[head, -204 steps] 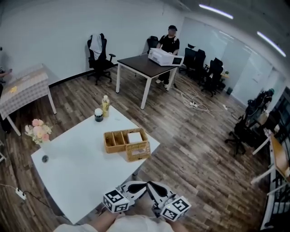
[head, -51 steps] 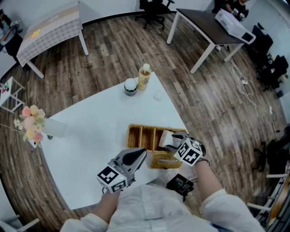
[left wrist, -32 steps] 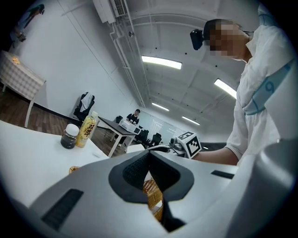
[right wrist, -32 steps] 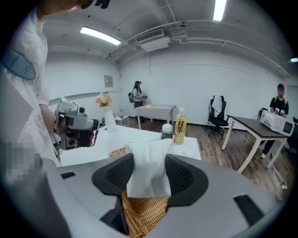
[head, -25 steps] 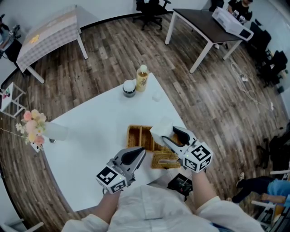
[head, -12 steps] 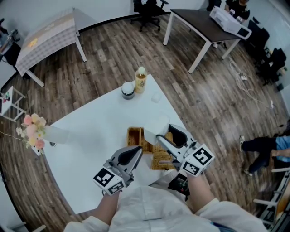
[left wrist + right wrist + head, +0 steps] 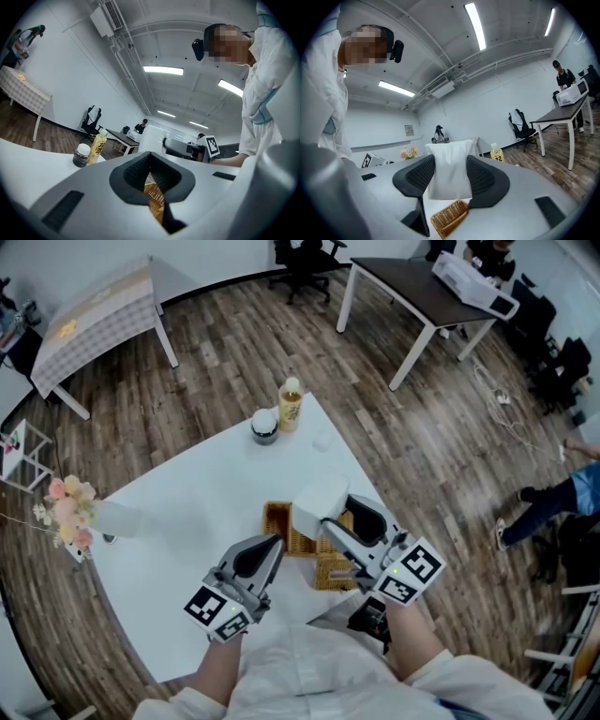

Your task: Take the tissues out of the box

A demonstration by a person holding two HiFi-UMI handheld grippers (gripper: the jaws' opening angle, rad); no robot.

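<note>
A white tissue pack (image 7: 317,500) hangs above the woven wicker box (image 7: 277,521) on the white table (image 7: 178,540). My right gripper (image 7: 336,513) is shut on the pack, one dark pad on each side. In the right gripper view the pack (image 7: 449,172) fills the gap between the pads, with the box's corner (image 7: 450,216) below. My left gripper (image 7: 270,546) is shut and holds nothing, just left of the box and near its front edge. Its own view shows the wicker (image 7: 154,199) beyond the closed pads and the lifted pack (image 7: 152,139) farther off.
A yellow bottle (image 7: 289,406) and a dark jar (image 7: 264,426) stand at the table's far corner, with a small white object (image 7: 323,440) nearby. Flowers (image 7: 67,507) sit at the left edge. A dark table (image 7: 412,296) and a person's legs (image 7: 562,493) are beyond.
The right gripper has carried the tissue pack up out of the box and a little to the left. The left gripper has drifted slightly left. A person is walking in at the right.
</note>
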